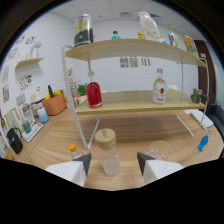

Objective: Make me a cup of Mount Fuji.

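- Between the two fingertips of the tongs (114, 161), on the near part of the wooden desk (60, 145), stands a clear jar with a cork lid (107, 152).
- Tongs state: the fingers are spread wide and hold nothing; a gap shows on each side of the jar, which rests on the desk on its own.
- Key relation: the jar lies straight ahead, a touch nearer the left finger, with its long axis upright, so I judge a level closing of the fingers on its body is what comes next.
- Just right of the jar sits a clear glass cup (159, 149), near the right finger.
- Beyond them, a two-tier wooden shelf (130, 102) carries a red bottle (94, 94) and a clear bottle (159, 87) on its lower board.
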The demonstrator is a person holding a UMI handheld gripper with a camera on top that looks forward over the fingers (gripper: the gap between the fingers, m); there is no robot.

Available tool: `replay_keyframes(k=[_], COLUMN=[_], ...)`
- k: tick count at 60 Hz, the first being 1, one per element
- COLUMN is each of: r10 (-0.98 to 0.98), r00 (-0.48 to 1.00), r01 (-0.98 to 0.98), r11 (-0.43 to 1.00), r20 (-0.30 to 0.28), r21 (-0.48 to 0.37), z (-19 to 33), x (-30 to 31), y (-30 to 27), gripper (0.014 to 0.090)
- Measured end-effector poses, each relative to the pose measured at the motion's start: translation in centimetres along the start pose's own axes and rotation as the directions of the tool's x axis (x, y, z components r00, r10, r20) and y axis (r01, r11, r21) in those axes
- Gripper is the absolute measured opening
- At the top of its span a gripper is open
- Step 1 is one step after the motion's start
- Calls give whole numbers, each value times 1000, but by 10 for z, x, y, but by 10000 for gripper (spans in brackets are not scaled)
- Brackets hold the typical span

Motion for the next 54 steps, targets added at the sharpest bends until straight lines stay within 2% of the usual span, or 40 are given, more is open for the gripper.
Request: replay_keyframes(k=[11,20,27,34,41,49,54], r10=[-37,-35,-22,-43,-71,-71,-73], r00=[998,996,994,993,991,989,985], r01=[34,29,23,58,102,113,125], r11=[998,997,1000,989,953,928,927], r20=[-55,-83,-109,-109,-116,-127,-158], r21=[-58,-67,4,140,285,356,354], z=[-50,-91,-117,-126,-110,-72,-46], x=[33,54,63,65,72,85,99], y=[-20,-71,-140,-218,-285,-328,-339], gripper=[851,851,853,856,859,863,864])
